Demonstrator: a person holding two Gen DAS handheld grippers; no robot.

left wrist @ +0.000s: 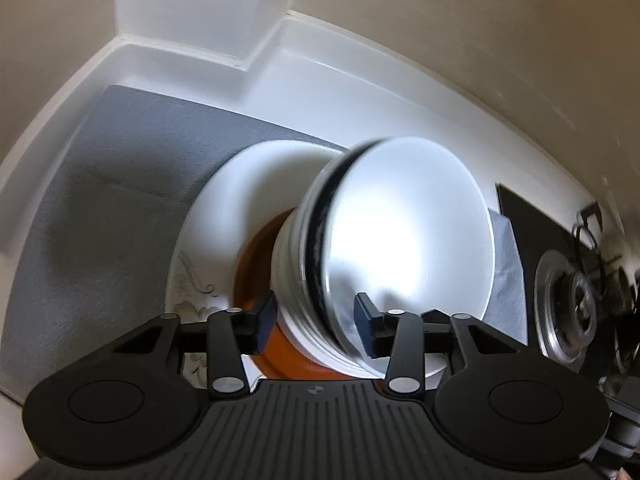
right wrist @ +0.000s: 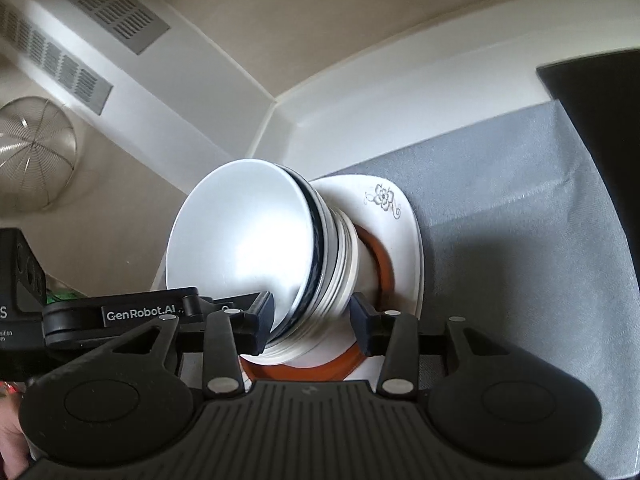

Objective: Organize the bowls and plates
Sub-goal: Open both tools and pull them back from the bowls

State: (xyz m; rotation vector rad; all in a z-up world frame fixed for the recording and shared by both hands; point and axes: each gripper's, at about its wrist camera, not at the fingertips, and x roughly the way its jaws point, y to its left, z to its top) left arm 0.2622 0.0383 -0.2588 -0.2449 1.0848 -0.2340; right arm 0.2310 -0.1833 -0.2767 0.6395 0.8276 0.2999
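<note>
A stack of nested white bowls [left wrist: 400, 240] with a dark-banded top bowl stands on an orange plate [left wrist: 256, 264], which lies on a white flowered plate [left wrist: 224, 200] on a grey mat [left wrist: 100, 200]. My left gripper [left wrist: 316, 320] straddles the stack's near rim, one finger outside, one inside the top bowl, jaws apart around it. The stack shows in the right wrist view [right wrist: 248, 240] with the orange plate [right wrist: 380, 256] and flowered plate [right wrist: 404, 216]. My right gripper [right wrist: 312, 320] straddles the rim likewise. The left gripper's arm [right wrist: 120, 316] shows at its left.
A white counter ledge and corner wall [left wrist: 240, 52] lie behind the mat. A stove burner [left wrist: 572, 296] sits to the right in the left wrist view. A wire mesh basket [right wrist: 32, 156] and a vented hood [right wrist: 100, 8] are at the right wrist view's upper left.
</note>
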